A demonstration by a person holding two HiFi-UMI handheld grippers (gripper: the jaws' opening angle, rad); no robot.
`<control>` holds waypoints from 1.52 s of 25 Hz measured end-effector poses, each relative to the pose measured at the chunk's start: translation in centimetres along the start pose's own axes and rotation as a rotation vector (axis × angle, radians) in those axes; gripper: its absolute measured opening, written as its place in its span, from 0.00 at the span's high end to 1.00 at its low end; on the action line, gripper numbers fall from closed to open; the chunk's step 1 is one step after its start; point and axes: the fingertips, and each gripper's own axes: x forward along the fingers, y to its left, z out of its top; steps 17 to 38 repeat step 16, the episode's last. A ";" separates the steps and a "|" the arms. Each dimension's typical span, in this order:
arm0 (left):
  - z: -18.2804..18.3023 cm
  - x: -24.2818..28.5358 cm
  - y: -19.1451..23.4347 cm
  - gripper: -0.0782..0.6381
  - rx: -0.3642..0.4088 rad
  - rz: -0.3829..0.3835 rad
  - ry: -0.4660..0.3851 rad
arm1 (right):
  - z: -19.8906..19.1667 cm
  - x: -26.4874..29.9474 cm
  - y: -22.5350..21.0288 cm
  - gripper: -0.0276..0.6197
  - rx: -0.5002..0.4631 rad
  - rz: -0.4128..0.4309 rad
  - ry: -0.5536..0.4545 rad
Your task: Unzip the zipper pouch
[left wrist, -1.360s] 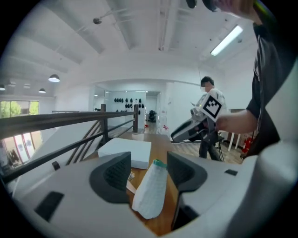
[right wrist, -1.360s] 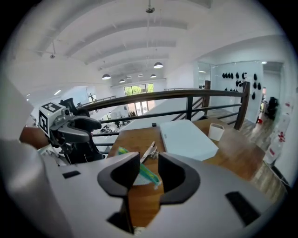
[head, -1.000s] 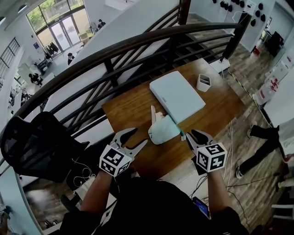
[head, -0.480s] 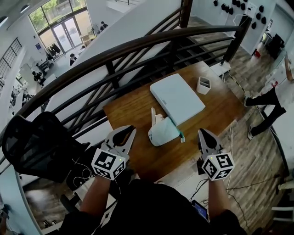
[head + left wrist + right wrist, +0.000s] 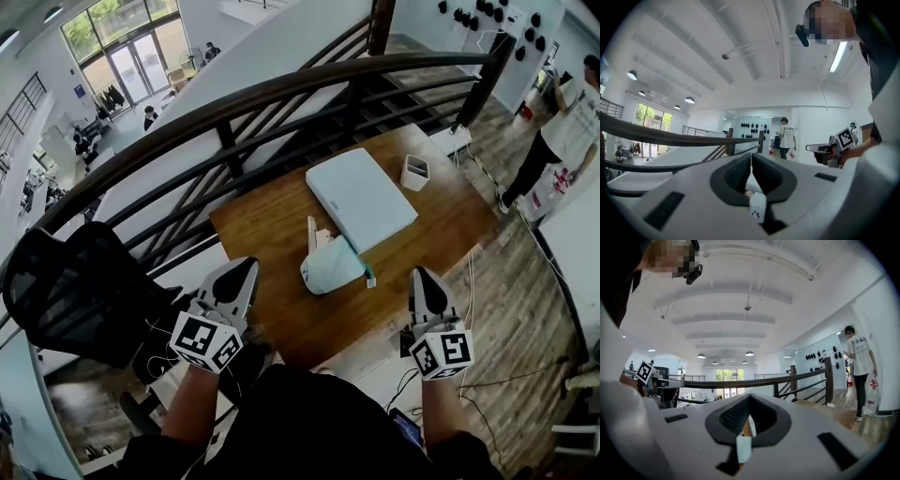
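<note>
The pale mint zipper pouch [image 5: 332, 266] lies on the wooden table [image 5: 281, 220], its near end against a white flat box [image 5: 361, 197]; a small teal tab sticks out at its right side. My left gripper [image 5: 246, 268] is shut and empty, held back over the table's near left edge, apart from the pouch. My right gripper [image 5: 423, 276] is also shut and empty, off the table's near right corner. In the left gripper view the jaws [image 5: 751, 158] meet with nothing between them and aim up at the railing. The right gripper [image 5: 748, 399] shows the same.
A dark curved railing [image 5: 281, 94] runs behind the table. A white cup [image 5: 415, 171] stands at the table's far right. A black chair [image 5: 66, 291] is at my left. A person [image 5: 553, 122] walks at the far right, beyond cables on the wooden floor.
Both grippers drew back from the pouch toward me and closed; the left one stood wide open a second ago. The pouch has not moved. A person has walked in at the right.
</note>
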 end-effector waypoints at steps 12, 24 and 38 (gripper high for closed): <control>-1.4 0.4 -0.6 0.86 -0.041 -0.026 0.031 | -0.1 1.1 0.2 0.97 0.017 0.019 -0.003; -1.7 0.8 -0.5 0.86 -0.042 -0.026 0.032 | 0.0 1.9 0.5 0.97 0.005 0.036 -0.007; -1.7 0.8 -0.5 0.86 -0.042 -0.026 0.032 | 0.0 1.9 0.5 0.97 0.005 0.036 -0.007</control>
